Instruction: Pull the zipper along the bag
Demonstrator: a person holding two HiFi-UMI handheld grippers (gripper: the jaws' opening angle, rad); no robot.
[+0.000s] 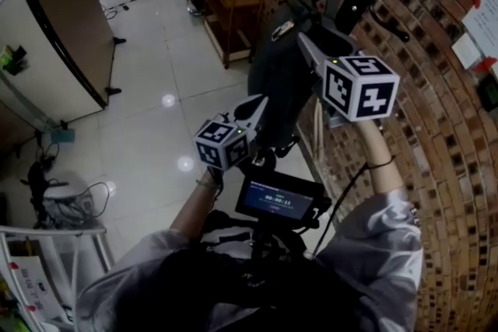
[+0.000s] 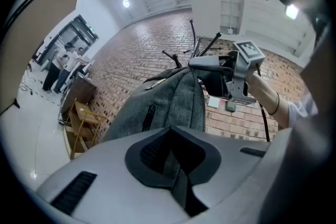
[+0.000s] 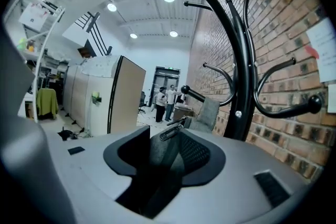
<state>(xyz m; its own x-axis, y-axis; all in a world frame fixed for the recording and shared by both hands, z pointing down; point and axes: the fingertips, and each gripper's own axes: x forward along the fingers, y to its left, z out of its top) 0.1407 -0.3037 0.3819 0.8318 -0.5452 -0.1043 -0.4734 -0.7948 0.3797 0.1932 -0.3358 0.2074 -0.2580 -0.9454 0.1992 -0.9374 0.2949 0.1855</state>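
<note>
Our left gripper [image 2: 171, 160] pinches the soft, slack bag [image 2: 168, 102]. Our right gripper [image 3: 165, 157] gapes round the small pull [image 3: 170, 132] at twelve o'clock: we grip there.

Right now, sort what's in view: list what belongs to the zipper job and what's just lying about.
Job:
- grey backpack
- its zipper pull, inside the open right tool
- left tool, shut on the backpack's fabric

Lying about:
- black coat rack
- wooden side table
- papers on the brick wall
</note>
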